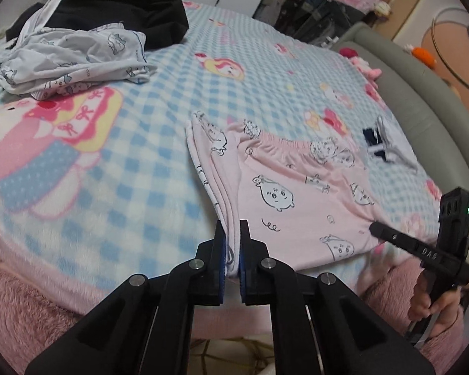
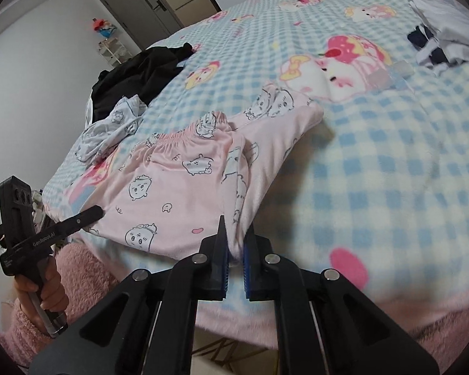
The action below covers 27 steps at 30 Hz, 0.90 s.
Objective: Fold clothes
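Note:
Pink pyjama pants (image 1: 297, 184) (image 2: 178, 184) with cartoon prints lie folded near the front edge of the bed, waistband toward the far side. My left gripper (image 1: 233, 229) is shut on the near left corner of the stacked pink layers. My right gripper (image 2: 237, 229) is shut on the near right corner, where the fabric bunches between the blue pads (image 2: 224, 256). Each gripper shows in the other's view: the right gripper (image 1: 375, 226) at the pants' right edge, the left gripper (image 2: 98, 210) at their left edge, each with a hand on its handle.
A crumpled white printed garment (image 1: 75, 62) (image 2: 109, 128) and a black garment (image 1: 122, 9) (image 2: 137, 72) lie at the far left of the checked blue blanket (image 1: 203, 87). A folded white and navy garment (image 1: 381, 143) (image 2: 437, 43) lies at the right. A grey bed frame (image 1: 422, 93) runs alongside.

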Motion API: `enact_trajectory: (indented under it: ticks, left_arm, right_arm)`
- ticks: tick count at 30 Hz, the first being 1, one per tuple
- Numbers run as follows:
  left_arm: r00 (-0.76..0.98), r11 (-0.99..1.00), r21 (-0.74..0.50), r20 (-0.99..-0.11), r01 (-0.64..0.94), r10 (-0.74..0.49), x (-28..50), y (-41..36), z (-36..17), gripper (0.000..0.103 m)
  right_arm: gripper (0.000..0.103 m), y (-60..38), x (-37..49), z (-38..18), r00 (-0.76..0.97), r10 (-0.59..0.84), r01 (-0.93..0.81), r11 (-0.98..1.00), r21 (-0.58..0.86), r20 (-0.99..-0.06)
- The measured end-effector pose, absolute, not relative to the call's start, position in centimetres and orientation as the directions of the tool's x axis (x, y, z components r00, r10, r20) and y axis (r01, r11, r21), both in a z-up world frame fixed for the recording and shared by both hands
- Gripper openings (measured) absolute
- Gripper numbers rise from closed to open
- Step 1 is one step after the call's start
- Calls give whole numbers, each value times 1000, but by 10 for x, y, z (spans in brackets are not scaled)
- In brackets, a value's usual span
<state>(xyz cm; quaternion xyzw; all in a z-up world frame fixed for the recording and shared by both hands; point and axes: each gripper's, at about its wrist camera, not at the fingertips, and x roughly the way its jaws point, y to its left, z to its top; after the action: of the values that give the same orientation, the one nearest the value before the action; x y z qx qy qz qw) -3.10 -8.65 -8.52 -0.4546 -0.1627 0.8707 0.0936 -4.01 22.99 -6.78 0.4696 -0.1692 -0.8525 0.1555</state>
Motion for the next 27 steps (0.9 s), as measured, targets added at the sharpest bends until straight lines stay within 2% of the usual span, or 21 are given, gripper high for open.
enact_trajectory:
  ticks: [3,4,5,9,11,16,19,23,27]
  left_arm:
    - [-491,-949,-312,-833,37,255,-37,-87,-105,16]
    - [-461,-953,-295,-856,60,236,-39,-89,-111,27]
    - [-469,-954,-290,-854,73,224,-38,-91,-111,33]
    - [-602,-956,-282,-779,85,176,-24,-97,-84,35]
    - [-653,-958,-281,-736,54,179,-21,-92,-71,44]
    - [-658,-977,-194,-725,-88,203,-33,-45,-65,46]
    - [-594,-965,-220,-761,-142,261,-46,-19,-77,46]
    - [-508,-972,-211,-829,-106,235,-64,1,-102,46]
    - [-511,-965,-249,-820,-85,256,-58,-16,-109,46]
  right_arm:
    - [6,231,-37,-82,-480,-409,77,-901,427,-776]
    - [7,230,-37,-88,-468,-391,60,-909,413,-793]
    - [8,231,-37,-92,-461,-378,44,-913,405,-803]
    - [16,234,-32,-84,-504,-330,25,-929,369,-798]
    - [18,235,-31,-78,-530,-303,20,-938,345,-792]
    - [22,228,-39,-84,-505,-313,36,-939,343,-804]
    - [23,225,-37,-93,-478,-324,50,-938,343,-817]
    - [24,228,-35,-99,-494,-324,18,-932,363,-807]
    - [24,226,-33,-101,-498,-311,20,-937,348,-810]
